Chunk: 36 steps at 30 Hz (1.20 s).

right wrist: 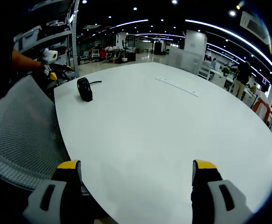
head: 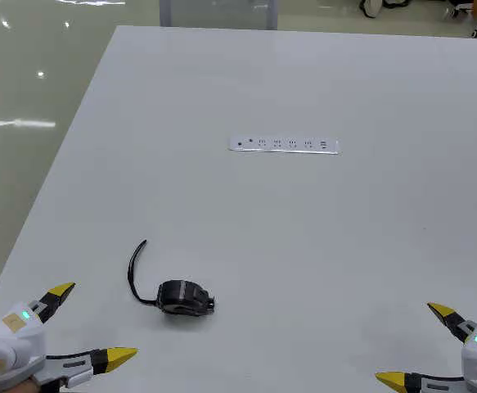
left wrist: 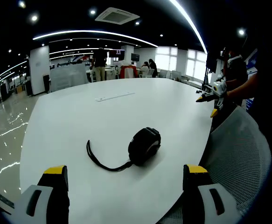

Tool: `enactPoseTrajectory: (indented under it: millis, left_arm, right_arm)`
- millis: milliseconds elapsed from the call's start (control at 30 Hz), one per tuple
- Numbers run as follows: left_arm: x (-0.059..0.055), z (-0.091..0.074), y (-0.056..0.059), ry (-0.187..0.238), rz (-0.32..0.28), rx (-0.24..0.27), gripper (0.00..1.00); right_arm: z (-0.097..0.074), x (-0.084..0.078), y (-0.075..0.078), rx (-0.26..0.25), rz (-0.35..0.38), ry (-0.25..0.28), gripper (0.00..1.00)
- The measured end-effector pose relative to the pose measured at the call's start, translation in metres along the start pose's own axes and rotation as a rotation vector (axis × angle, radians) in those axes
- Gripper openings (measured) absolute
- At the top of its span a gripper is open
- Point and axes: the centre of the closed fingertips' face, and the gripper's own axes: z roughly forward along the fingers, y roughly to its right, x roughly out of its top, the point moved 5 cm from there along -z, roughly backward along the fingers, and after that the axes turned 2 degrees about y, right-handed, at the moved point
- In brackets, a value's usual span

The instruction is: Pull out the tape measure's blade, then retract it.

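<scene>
While the left claw (head: 92,321) and the right claw (head: 414,344) hover wide open and empty at the near edge of the broad white desk (head: 303,229), the compact black tape measure (head: 185,297) lies just ahead of the left claw, its black wrist strap (head: 133,270) curling leftward.

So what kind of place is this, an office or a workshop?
Likely a large open-plan office or lab: a big white table with an inset power strip, ceiling strip lights, and people among desks beyond.
</scene>
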Motion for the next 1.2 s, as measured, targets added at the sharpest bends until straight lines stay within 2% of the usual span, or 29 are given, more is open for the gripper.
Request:
enactPoseTrajectory:
  millis: [100,200,300,600,833,1200]
  left_arm:
    - [0.0005,0.0005,-0.0012,0.001,-0.012,0.005,0.99]
    - [-0.0049,0.0032,-0.0024,-0.004,-0.018,0.004,0.99]
    - [-0.0046,0.0023,-0.0009,-0.006,-0.020,0.005,0.98]
    - [-0.0059,0.0024,0.0001,-0.008,-0.022,0.001,0.99]
    - [-0.0035,0.0025,-0.0049,-0.013,-0.009,0.008,0.97]
    - [-0.0030,0.0021,-0.0048,-0.015,-0.003,-0.005,0.98]
  right_arm:
    - [0.0004,-0.0032,-0.0029,0.012,0.018,-0.008,1.00]
    - [0.0008,-0.0044,-0.0074,0.020,-0.009,-0.014,1.00]
    - [0.0020,-0.0049,-0.0075,0.025,-0.013,-0.020,1.00]
    - [0.0010,0.0001,-0.0014,0.004,-0.016,-0.007,1.00]
    - [0.0015,0.0005,-0.0015,0.000,-0.014,-0.007,1.00]
    - [-0.0005,0.0010,-0.0029,-0.009,-0.014,-0.006,1.00]
